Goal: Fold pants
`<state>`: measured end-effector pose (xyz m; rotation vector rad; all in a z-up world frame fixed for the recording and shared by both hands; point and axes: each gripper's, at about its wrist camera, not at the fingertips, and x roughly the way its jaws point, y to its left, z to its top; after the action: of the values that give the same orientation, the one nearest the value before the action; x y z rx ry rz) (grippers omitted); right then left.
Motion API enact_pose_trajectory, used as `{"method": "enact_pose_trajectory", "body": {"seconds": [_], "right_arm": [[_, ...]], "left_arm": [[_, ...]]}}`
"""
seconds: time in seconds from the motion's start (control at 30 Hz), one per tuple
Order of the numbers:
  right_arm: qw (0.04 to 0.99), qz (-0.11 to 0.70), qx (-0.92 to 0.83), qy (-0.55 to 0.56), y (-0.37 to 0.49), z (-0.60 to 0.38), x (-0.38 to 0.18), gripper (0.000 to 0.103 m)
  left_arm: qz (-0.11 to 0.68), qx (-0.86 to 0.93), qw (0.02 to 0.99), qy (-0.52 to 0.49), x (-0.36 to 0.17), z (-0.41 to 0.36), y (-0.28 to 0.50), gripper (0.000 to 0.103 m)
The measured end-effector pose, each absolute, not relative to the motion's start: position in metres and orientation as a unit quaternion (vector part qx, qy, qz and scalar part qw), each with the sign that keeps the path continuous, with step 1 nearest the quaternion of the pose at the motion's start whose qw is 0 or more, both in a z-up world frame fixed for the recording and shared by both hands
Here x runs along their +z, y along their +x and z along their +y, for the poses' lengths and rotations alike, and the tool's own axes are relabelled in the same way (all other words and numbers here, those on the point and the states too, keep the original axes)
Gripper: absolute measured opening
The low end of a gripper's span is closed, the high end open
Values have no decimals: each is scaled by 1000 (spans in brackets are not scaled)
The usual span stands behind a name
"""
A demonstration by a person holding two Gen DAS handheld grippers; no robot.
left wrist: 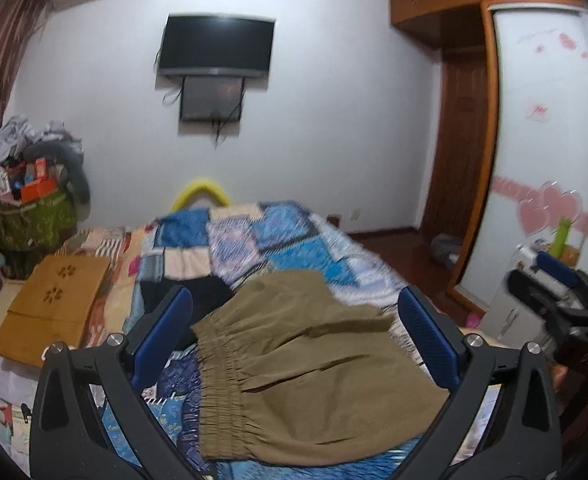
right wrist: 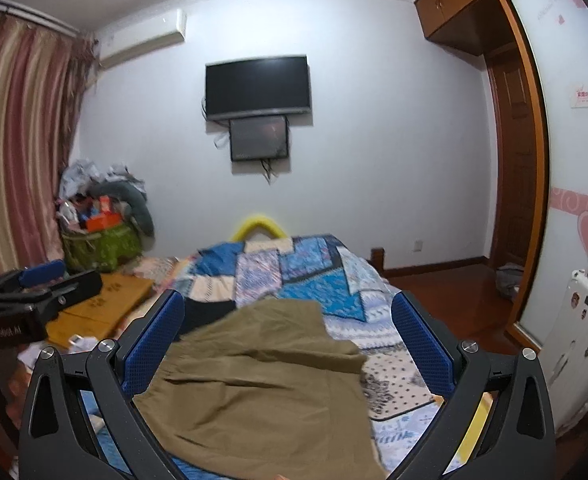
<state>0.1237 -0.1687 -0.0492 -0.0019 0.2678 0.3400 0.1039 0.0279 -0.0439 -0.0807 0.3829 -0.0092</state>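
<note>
Pants [left wrist: 310,364] in olive-brown cloth fill the lower middle of the left wrist view, lying flat on a patchwork quilt [left wrist: 277,236] that covers the bed. Their gathered elastic waistband [left wrist: 217,384] runs down the left edge of the cloth. The left gripper [left wrist: 294,340] hangs above them with its blue-padded fingers [left wrist: 161,336] spread wide and nothing between them. A black garment [left wrist: 197,296] lies just beyond the pants, partly under their far edge. A tan folded mat with cut-out flower shapes [left wrist: 53,308] rests on the bed's left side. On the far wall hangs a dark television [left wrist: 215,46]. The right gripper [left wrist: 550,280] shows at the right edge, blurred, so its opening cannot be told from here.

From the right wrist view, the pants [right wrist: 253,384] again lie on the quilt [right wrist: 302,276], reaching toward the lower frame edge, with the black garment [right wrist: 205,312] touching their far left corner. The right gripper [right wrist: 289,344] is held over them, its blue fingers [right wrist: 418,344] wide apart and gripping nothing. The left gripper [right wrist: 41,276] appears at the left edge above the tan mat [right wrist: 105,308]. Striped curtains [right wrist: 17,140] hang at the left, and a green bag heaped with clutter [right wrist: 101,240] stands in the corner.
</note>
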Motion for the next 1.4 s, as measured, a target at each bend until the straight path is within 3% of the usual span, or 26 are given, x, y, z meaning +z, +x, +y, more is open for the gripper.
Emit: {"method": "enact_pose_trajectory", "body": {"seconds": [0.63, 0.87, 0.97, 1.1, 1.2, 1.4], "right_arm": [[890, 422, 172, -13, 320, -217, -210, 102], [854, 480, 200, -13, 368, -212, -244, 90], [843, 495, 205, -32, 382, -205, -260, 74], [831, 508, 224, 18, 392, -212, -276, 65], [822, 517, 234, 45, 391, -214, -281, 24], [829, 516, 216, -3, 387, -202, -283, 13]], "left_arm": [[445, 63, 892, -52, -197, 126, 277, 102], [509, 43, 860, -14, -244, 123, 303, 99], [508, 33, 860, -8, -252, 122, 306, 96], [502, 11, 864, -33, -256, 124, 307, 79], [492, 4, 870, -39, -258, 124, 304, 72], [490, 17, 871, -27, -255, 123, 302, 68]]}}
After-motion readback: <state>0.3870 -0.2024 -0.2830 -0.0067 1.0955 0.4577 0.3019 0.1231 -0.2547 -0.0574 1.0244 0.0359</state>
